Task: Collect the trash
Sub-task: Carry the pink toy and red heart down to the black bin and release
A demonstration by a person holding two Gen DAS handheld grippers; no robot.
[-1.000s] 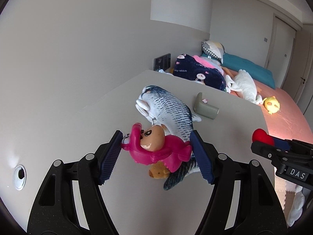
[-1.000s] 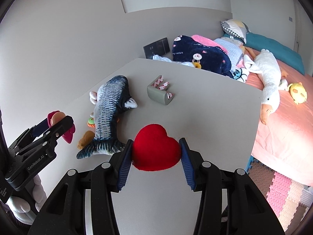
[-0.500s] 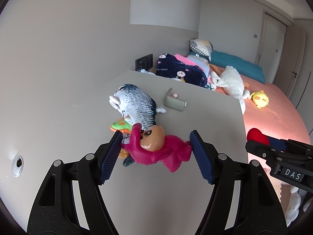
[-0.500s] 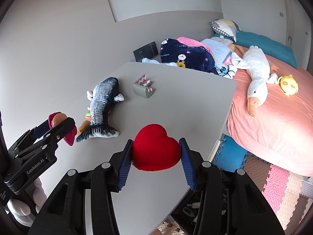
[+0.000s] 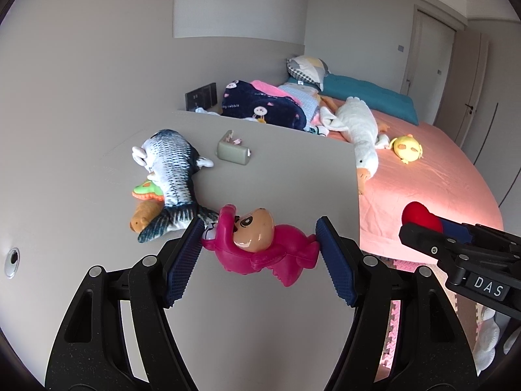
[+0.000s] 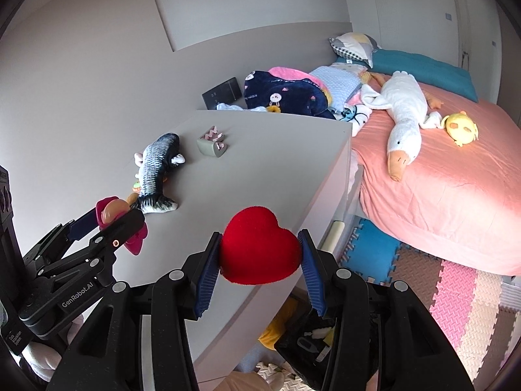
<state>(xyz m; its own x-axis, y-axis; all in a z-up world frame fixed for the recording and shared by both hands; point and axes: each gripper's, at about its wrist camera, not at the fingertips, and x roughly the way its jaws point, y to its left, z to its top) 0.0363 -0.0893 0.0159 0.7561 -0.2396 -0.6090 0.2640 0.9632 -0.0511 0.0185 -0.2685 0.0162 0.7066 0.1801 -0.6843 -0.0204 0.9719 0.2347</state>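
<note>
We have the left gripper point(image 5: 259, 251) pinching the pink toy point(image 5: 260, 244) sideways between its jaws, the right gripper point(image 6: 259, 255) pinching the red heart point(image 6: 259, 246). Both hang clear above the table point(image 5: 276, 169) edge, apparently lifted for carrying to a bin; fish point(image 5: 172, 166) lies behind.

The grey table top point(image 6: 260, 163) is bare along its right edge and across its near part, giving open passage there. Along the left edge, by the wall, lies a cluster: a fish toy point(image 5: 172, 163) with small toys tucked against its left side. A small grey box point(image 5: 232, 154) sits apart, nearer the far edge. Beyond the right edge the floor mats point(image 6: 456, 293) lie open before the bed point(image 6: 456, 195).
</note>
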